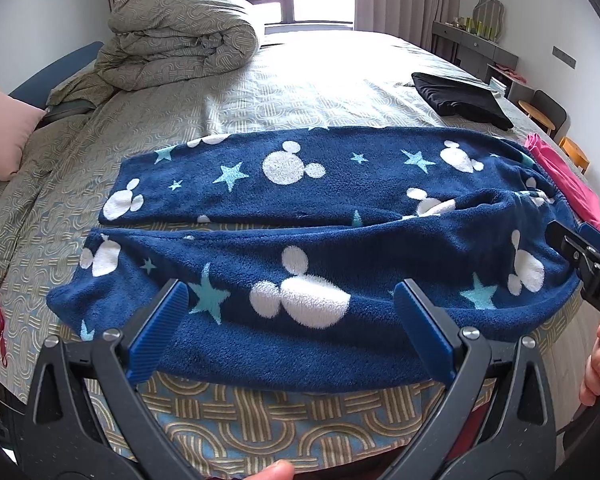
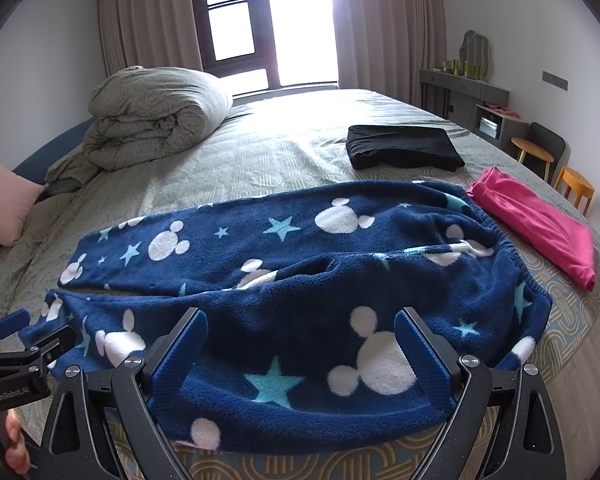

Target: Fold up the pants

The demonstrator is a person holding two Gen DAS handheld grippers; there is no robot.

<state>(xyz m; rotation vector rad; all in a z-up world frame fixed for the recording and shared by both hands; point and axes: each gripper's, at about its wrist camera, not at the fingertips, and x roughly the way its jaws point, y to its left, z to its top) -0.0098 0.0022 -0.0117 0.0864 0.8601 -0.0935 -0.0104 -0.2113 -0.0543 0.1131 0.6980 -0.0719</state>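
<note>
Navy fleece pants point(image 1: 308, 216) with white mouse heads and teal stars lie flat across the bed, legs side by side pointing left, waistband at the right; they also show in the right wrist view point(image 2: 300, 280). My left gripper point(image 1: 292, 320) is open, its blue fingers straddling the near leg's edge. My right gripper point(image 2: 300, 344) is open over the near hip part by the waistband. Each gripper shows at the edge of the other's view: the right gripper point(image 1: 588, 264) and the left gripper point(image 2: 24, 344).
A folded black garment point(image 2: 404, 152) and a pink garment point(image 2: 540, 224) lie to the right on the bed point(image 1: 284, 92). A rolled duvet point(image 1: 180, 36) sits at the far left, a pink pillow point(image 1: 4, 132) at the left edge. A desk and stools point(image 2: 540, 152) stand right.
</note>
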